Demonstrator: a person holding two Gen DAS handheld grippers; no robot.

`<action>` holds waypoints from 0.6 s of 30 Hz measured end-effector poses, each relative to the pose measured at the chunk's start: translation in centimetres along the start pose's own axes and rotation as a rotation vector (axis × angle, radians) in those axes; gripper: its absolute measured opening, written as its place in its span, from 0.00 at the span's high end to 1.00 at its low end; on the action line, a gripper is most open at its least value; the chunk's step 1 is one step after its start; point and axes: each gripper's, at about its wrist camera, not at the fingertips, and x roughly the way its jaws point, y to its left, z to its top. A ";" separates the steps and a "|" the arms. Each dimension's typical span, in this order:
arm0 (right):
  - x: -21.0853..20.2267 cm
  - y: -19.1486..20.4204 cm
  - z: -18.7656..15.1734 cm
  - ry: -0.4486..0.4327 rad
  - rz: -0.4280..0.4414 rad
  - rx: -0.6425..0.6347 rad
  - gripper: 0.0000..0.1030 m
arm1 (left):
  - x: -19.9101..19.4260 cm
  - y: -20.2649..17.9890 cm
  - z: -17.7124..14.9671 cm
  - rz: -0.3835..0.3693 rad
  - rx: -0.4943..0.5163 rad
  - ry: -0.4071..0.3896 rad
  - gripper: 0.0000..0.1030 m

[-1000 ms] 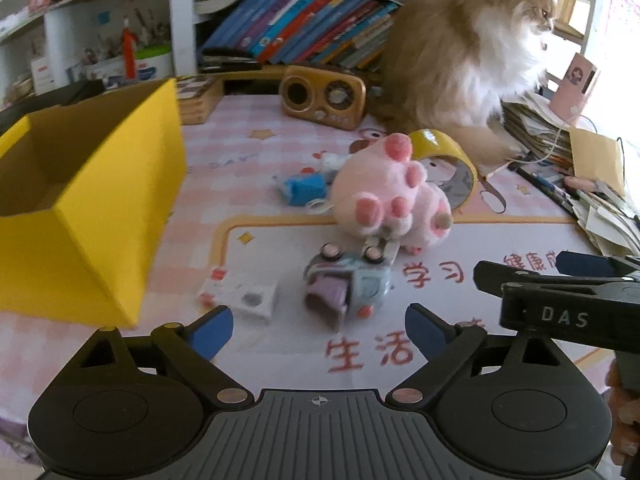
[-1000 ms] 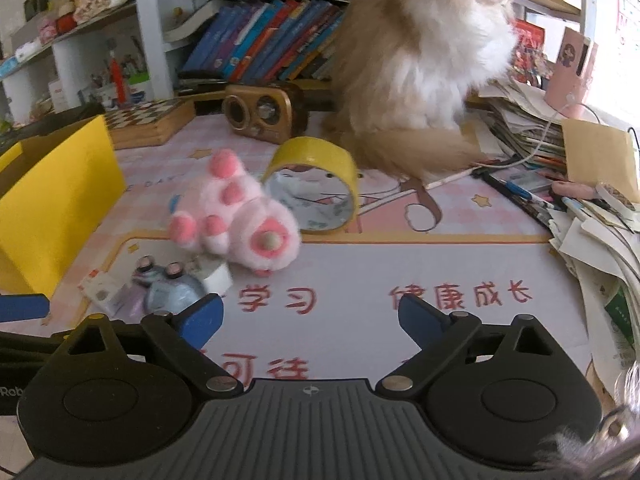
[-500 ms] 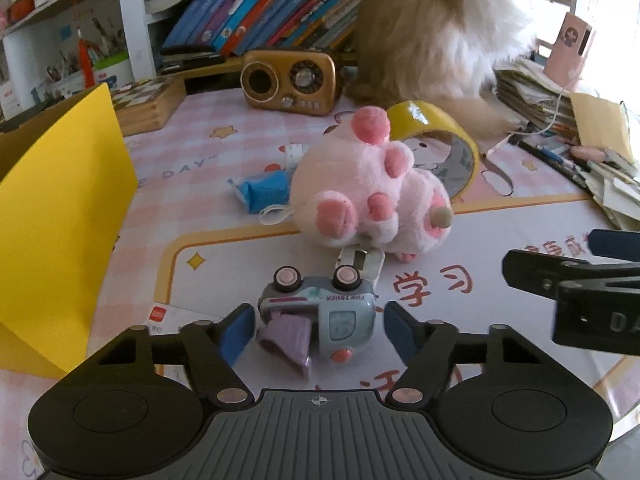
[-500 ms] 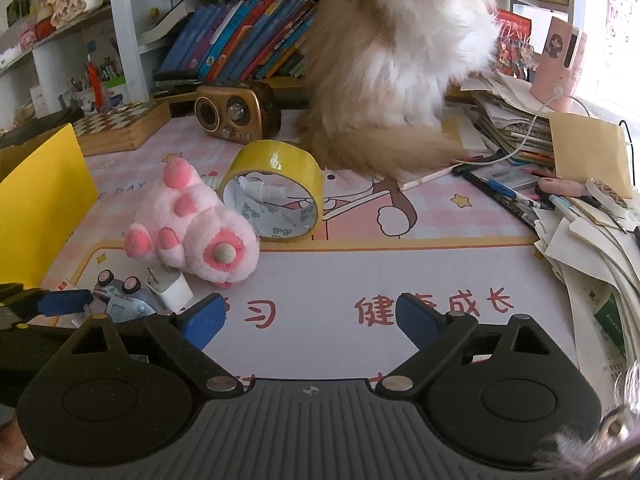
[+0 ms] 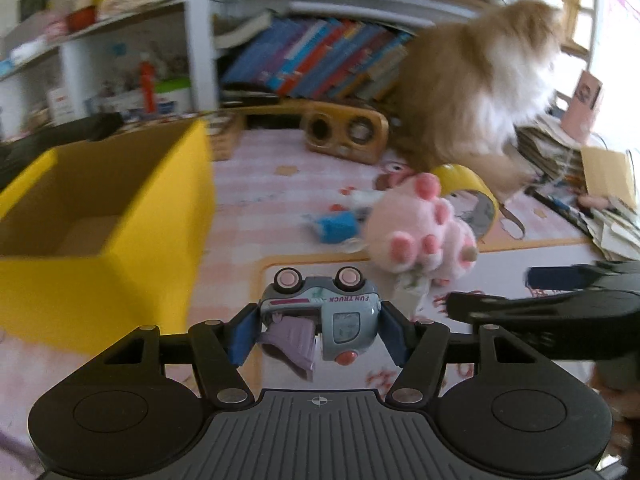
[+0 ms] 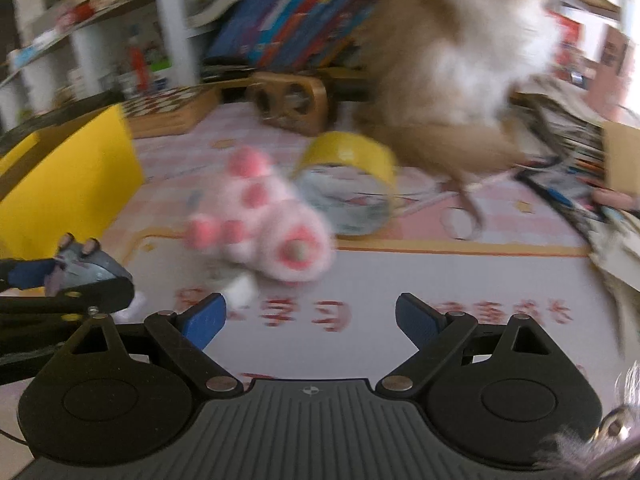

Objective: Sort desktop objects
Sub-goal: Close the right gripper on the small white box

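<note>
A pale blue toy truck (image 5: 320,312) with pink wheels lies on its side between the blue pads of my left gripper (image 5: 316,334), which is shut on it and holds it above the mat. The same truck (image 6: 86,266) shows at the left edge of the right wrist view. The open yellow box (image 5: 100,276) stands just left of it. My right gripper (image 6: 310,318) is open over the printed mat with nothing between its fingers. A white plug (image 6: 240,292) and a pink plush toy (image 6: 264,224) lie just beyond its left finger. The right gripper's fingers (image 5: 560,292) show at the right in the left wrist view.
A yellow tape roll (image 6: 348,188) stands behind the plush, and a blue packet (image 5: 336,228) lies to the plush's left. A fluffy cat (image 5: 472,92) sits at the back by a wooden radio (image 5: 344,136). Stacked papers (image 5: 612,216) crowd the right edge. Bookshelves line the back.
My left gripper closed its pads on the toy truck and lifted it off the mat, swinging towards the yellow box. The right gripper drifted slightly and stayed open.
</note>
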 end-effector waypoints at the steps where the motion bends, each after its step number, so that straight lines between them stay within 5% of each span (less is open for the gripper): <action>1: 0.2 0.7 0.1 0.003 0.032 -0.019 0.15 | -0.7 0.5 -0.4 0.013 -0.016 0.002 0.39; 8: 2.9 6.4 0.7 0.039 0.242 -0.204 0.44 | -3.8 4.1 -2.0 0.163 -0.130 0.011 0.39; 18: 7.5 11.7 1.0 0.069 0.359 -0.437 0.49 | -5.8 6.3 -3.4 0.265 -0.211 0.010 0.39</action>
